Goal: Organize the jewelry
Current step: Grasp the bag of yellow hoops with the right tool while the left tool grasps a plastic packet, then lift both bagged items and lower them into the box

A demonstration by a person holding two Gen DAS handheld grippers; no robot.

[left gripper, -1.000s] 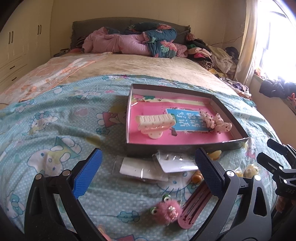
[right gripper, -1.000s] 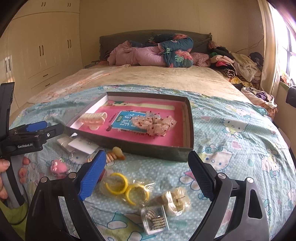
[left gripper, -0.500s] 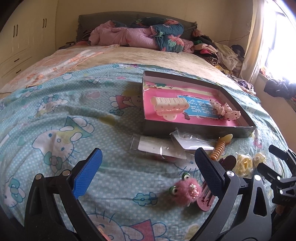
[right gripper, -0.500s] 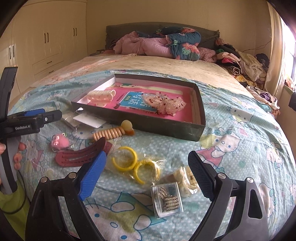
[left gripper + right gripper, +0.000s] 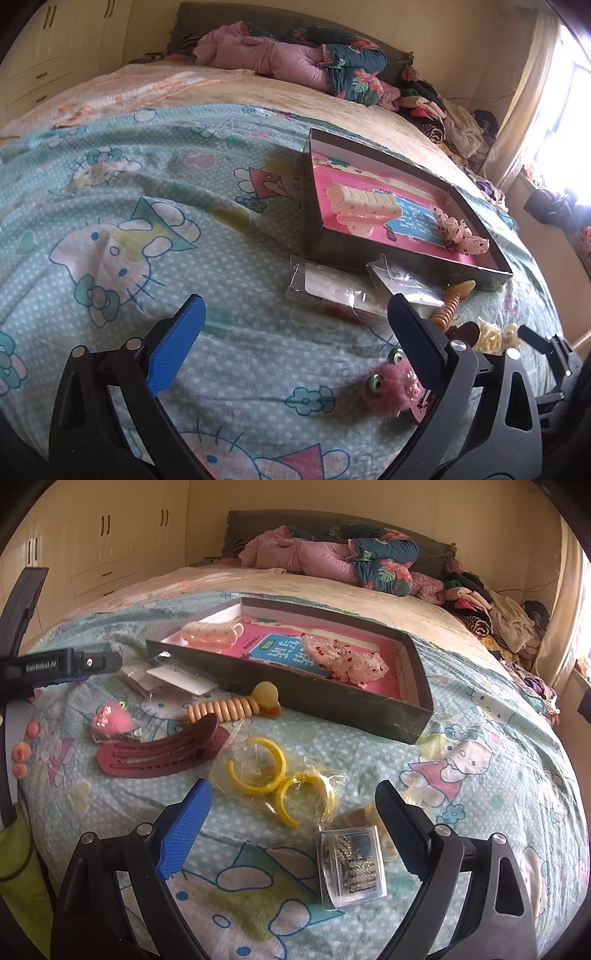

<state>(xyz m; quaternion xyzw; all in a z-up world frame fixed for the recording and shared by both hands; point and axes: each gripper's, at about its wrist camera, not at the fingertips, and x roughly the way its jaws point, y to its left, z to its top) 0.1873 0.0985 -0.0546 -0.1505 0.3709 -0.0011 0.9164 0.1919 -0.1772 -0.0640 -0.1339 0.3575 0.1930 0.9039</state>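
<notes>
hovering: both tools hang above the bed, tilted down toward the loose pieces, neither touching anything.
bed: it serves as the work surface; the cartoon sheet is soft and creased, so small items sit at odd angles and may sink when pressed.
box: shallow, dark-walled, pink-floored, open on top and set mid-bed within reach of both hands; it reads as the place where sorted pieces go.
box contents: a cream claw clip at the left end and a speckled scrunchie lying over a blue printed card; the rest of the floor is bare.
right tool: spread wide with nothing between the pads, poised over the bagged yellow hoops, with the clear case of dark glittery pieces just inside its right finger; my guess is one of these is the next pick.
left tool: also wide and empty, over bare sheet, the pink fuzzy clip by its right finger.
maroon clip: flat on the sheet, left of the hoops.
spiral tie: against the box's near wall, outside it.
card packets: two clear sleeves by the box's near corner, still unsorted.
</notes>
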